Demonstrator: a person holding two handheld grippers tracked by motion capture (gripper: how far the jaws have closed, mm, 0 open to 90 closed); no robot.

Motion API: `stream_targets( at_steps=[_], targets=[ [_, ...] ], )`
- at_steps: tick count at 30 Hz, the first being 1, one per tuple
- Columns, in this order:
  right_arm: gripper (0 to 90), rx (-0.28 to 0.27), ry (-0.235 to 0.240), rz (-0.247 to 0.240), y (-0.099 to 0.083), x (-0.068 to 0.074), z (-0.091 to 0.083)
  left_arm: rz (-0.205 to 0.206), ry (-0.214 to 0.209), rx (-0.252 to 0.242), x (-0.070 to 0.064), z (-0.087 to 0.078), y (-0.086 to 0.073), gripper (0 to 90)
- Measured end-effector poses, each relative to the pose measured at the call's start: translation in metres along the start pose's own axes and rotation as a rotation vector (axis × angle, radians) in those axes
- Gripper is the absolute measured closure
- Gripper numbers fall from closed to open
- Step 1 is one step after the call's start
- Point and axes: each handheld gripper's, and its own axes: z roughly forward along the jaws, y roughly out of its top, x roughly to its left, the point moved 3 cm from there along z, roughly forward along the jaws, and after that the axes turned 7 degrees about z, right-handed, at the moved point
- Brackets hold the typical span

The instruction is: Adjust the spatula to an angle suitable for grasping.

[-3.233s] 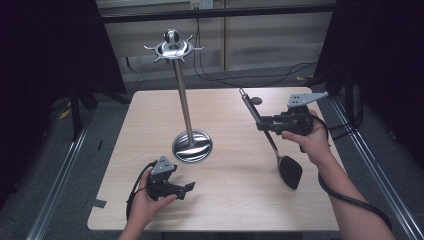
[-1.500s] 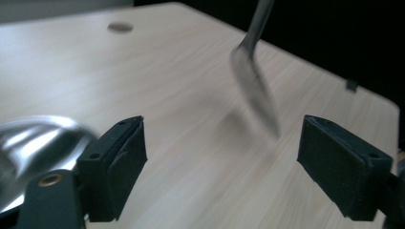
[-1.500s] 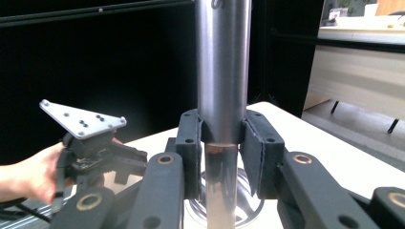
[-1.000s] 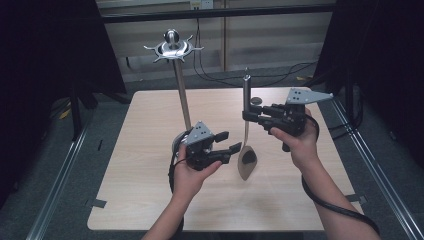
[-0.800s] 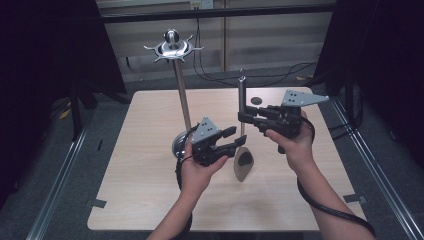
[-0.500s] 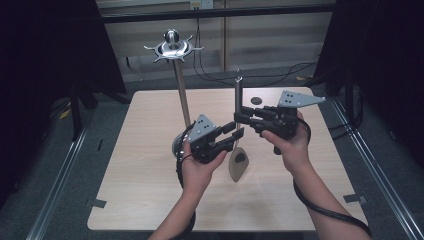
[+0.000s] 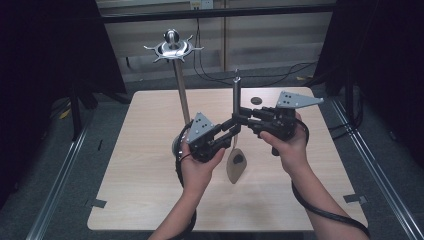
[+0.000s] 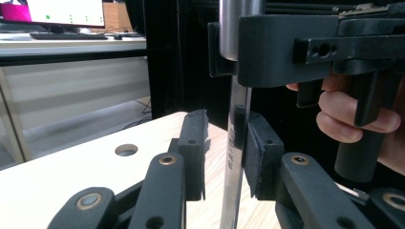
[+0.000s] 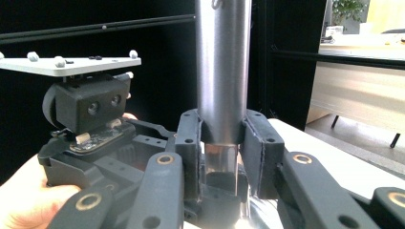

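In the high view, near the middle of the frame, the right gripper (image 7: pixel 240 119) holds a long-handled metal spatula (image 7: pixel 235 131) upright above the wooden surface (image 7: pixel 150 190), its jaws clenched on the round handle just below the top end, while the blade hangs down with its tip close to the surface. In the right gripper view the two black jaws press against both sides of the thick steel handle (image 9: pixel 222 67) at centre frame. The left gripper (image 7: pixel 227 134) comes in from the lower left of the high view and reaches the flat shank under the handle. In the left gripper view its jaws stand on either side of that thin shank (image 8: pixel 235 157), the right-hand one close against it and a narrow gap showing at the other, so they are released, not yet closed. Behind them, in the upper left of the high view, a tall metal utensil stand (image 7: pixel 174 55) rises from the surface.
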Motion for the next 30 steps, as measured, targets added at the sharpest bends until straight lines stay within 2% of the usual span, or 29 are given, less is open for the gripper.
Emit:
stream_targets(
  at_steps=[2, 6, 12, 14, 17, 20, 21, 23, 24, 25, 26, 29, 30],
  targets=[
    [70.5, 0.003, -0.005, -0.002, 0.0, 0.0, 0.001, 0.014, -0.003, 0.004, 0.0, 0.0, 0.0, 73.7],
    [70.5, -0.005, -0.009, 0.015, -0.001, -0.001, 0.002, 0.022, -0.011, 0.013, -0.002, 0.0, 0.001, 84.3],
    [70.4, -0.011, -0.019, 0.03, 0.0, -0.001, 0.004, 0.057, 0.018, 0.01, 0.0, -0.001, 0.003, 86.0],
    [70.3, -0.014, -0.026, 0.032, 0.0, 0.0, 0.006, 0.078, 0.03, 0.024, 0.001, -0.003, 0.003, 86.3],
    [70.2, -0.015, -0.035, 0.026, 0.0, 0.002, 0.009, 0.083, 0.06, 0.017, 0.001, -0.005, 0.004, 87.2],
    [70.0, -0.021, -0.038, 0.026, 0.001, 0.004, 0.01, 0.085, 0.058, 0.011, 0.001, -0.006, 0.003, 88.1],
    [69.9, -0.018, -0.043, 0.005, 0.001, 0.005, 0.011, 0.082, 0.05, 0.009, 0.002, -0.006, 0.003, 88.1],
    [63.4, -0.025, -0.051, -0.005, 0.0, 0.004, 0.01, 0.089, 0.054, 0.015, 0.002, -0.007, 0.001, 88.2],
    [63.4, -0.025, -0.051, -0.005, 0.0, 0.004, 0.01, 0.089, 0.054, 0.015, 0.002, -0.007, 0.001, 88.2],
    [57.5, -0.042, -0.059, 0.012, 0.001, 0.002, 0.006, 0.081, 0.055, 0.012, 0.002, -0.007, 0.001, 88.1],
    [57.5, -0.042, -0.059, 0.012, 0.001, 0.002, 0.006, 0.084, 0.052, 0.018, 0.004, -0.008, 0.0, 88.1],
    [47.2, -0.049, -0.072, 0.032, -0.002, -0.006, -0.004, 0.066, 0.056, 0.02, 0.008, -0.01, -0.003, 88.1],
    [47.2, -0.049, -0.072, 0.032, -0.002, -0.006, -0.004, 0.062, 0.054, 0.014, 0.01, -0.01, -0.003, 88.1]
  ],
)
